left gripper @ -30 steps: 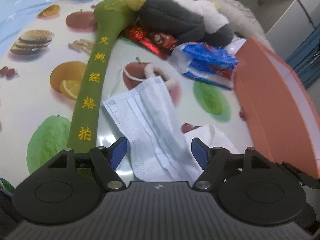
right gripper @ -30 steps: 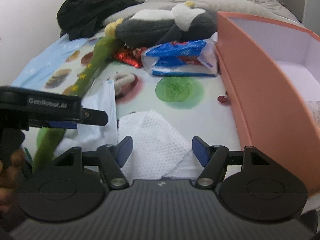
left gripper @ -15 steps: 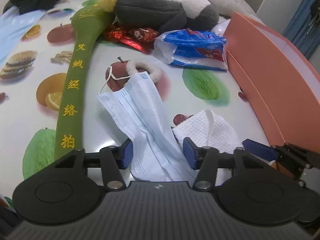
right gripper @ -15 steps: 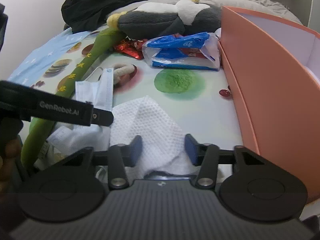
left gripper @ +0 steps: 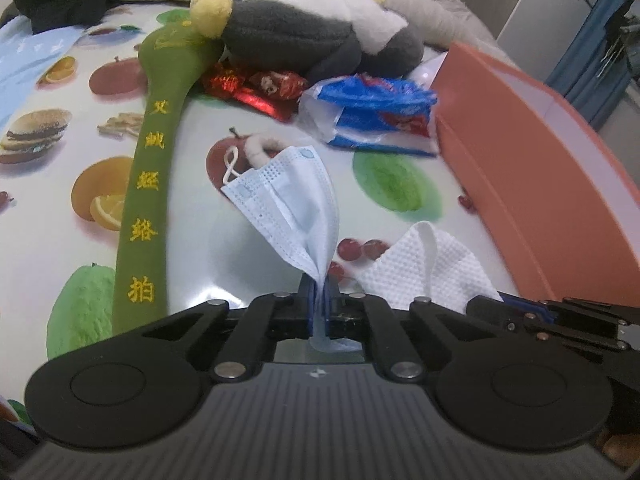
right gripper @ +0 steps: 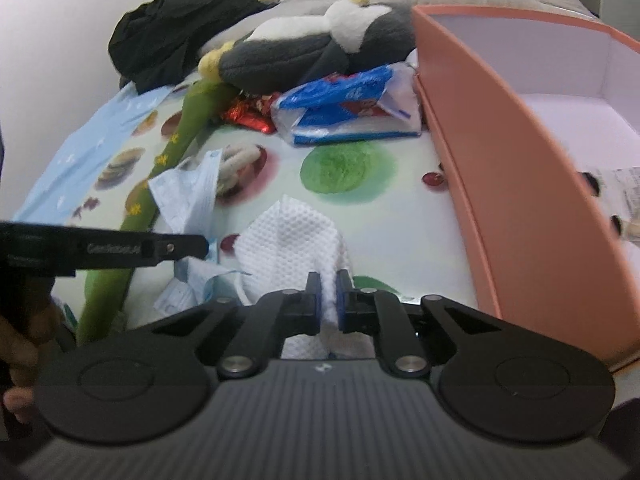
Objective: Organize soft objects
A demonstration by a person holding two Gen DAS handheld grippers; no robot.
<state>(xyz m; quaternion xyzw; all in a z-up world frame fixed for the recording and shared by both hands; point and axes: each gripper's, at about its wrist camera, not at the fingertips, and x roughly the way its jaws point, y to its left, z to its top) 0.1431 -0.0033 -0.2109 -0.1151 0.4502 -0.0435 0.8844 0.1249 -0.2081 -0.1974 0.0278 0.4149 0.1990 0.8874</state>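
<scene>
My left gripper [left gripper: 319,286] is shut on the near end of a light blue face mask [left gripper: 288,196], which lifts off the fruit-print table. My right gripper [right gripper: 327,292] is shut on a white textured cloth [right gripper: 292,236] just right of the mask [right gripper: 192,192]. The cloth [left gripper: 432,268] also shows in the left wrist view, and the left gripper's side [right gripper: 120,246] shows in the right wrist view. An open orange box [right gripper: 520,168] stands at the right.
A long green plush stick [left gripper: 150,184], a grey-and-white plush toy [left gripper: 312,36], red foil wrappers [left gripper: 256,88] and a blue-and-white tissue pack [left gripper: 376,112] lie further back. A black garment [right gripper: 172,36] sits at the far left. The box [left gripper: 532,168] walls off the right.
Both grippers have closed from open: the left on the mask, the right on the white cloth. The mask's near end has risen and bunched between the left fingers.
</scene>
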